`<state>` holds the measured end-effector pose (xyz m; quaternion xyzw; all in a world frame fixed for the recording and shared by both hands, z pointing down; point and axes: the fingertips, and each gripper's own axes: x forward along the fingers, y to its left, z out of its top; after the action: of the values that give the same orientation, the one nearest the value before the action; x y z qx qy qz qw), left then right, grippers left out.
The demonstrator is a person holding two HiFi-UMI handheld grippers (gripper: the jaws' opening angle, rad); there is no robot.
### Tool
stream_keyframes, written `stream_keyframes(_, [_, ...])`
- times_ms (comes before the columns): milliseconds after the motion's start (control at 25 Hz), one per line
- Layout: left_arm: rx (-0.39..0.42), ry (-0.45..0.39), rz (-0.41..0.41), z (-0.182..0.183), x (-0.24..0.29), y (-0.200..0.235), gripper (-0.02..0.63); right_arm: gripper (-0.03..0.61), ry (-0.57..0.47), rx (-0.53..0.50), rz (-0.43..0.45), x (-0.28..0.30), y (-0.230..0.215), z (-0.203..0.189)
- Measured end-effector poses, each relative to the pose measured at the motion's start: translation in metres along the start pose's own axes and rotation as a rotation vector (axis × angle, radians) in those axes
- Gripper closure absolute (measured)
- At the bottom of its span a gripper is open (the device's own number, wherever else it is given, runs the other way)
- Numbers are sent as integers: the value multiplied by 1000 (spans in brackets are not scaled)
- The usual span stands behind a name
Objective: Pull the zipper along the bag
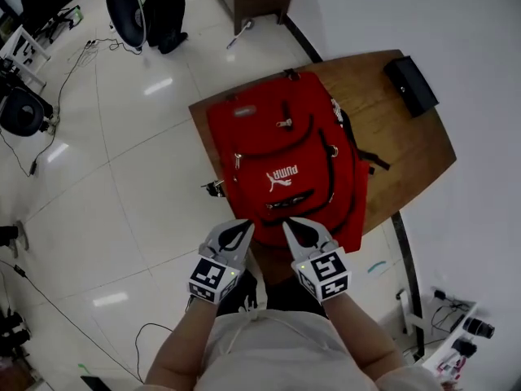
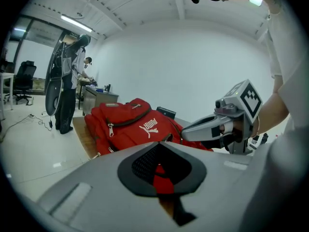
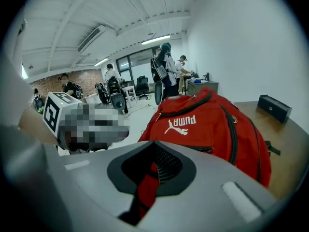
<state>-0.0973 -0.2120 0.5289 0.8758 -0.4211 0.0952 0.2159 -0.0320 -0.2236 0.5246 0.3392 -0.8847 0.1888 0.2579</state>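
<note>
A red Puma backpack (image 1: 281,157) lies flat on a wooden table (image 1: 407,145), with its logo side up. A dark front-pocket zipper (image 1: 289,202) runs just below the logo, and metal pulls show at the upper pocket (image 1: 284,124) and on the left side (image 1: 238,161). My left gripper (image 1: 242,227) and right gripper (image 1: 288,226) hover side by side at the bag's near edge. Both are shut, with nothing between the jaws. In the left gripper view the bag (image 2: 130,122) lies ahead beyond the jaws and the right gripper (image 2: 190,131) is alongside. The right gripper view shows the bag (image 3: 207,124) close in front.
A black box (image 1: 411,85) sits at the table's far right corner. A black strap (image 1: 370,160) trails off the bag's right side. Tiled floor with cables (image 1: 77,63) and office chairs (image 1: 126,10) lies to the left; a white wall is to the right. People stand in the background (image 3: 166,62).
</note>
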Motion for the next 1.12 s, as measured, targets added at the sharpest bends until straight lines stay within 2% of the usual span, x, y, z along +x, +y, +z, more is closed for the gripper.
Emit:
stream_keyframes(160, [-38,31,-11,-11,24,12,607,571,44,17,40,26,1,-16])
stream_keyframes(200, [-39,36,-14,-11,28,16,607,547,57,25,47,33,1,-21])
stream_keyframes(520, [12,86,-70,-18,55,28,607,499,124,141,31,65,-2,-47])
stream_keyframes(760, [44,106,-122,-24,63,21,607,502,136,146,2,71,-2,-47])
stream_keyframes(840, [55,116,-131,-25,65,20,607,532,136,148,-12,72,-5,-46])
stream_keyframes(880, [61,122,-132,-25,66,19,607,562,134,150,-10,71,-5,-46])
stream_keyframes(1120, [92,174,-106,-31,73,19,607,571,161,122,30,65,-5,-46])
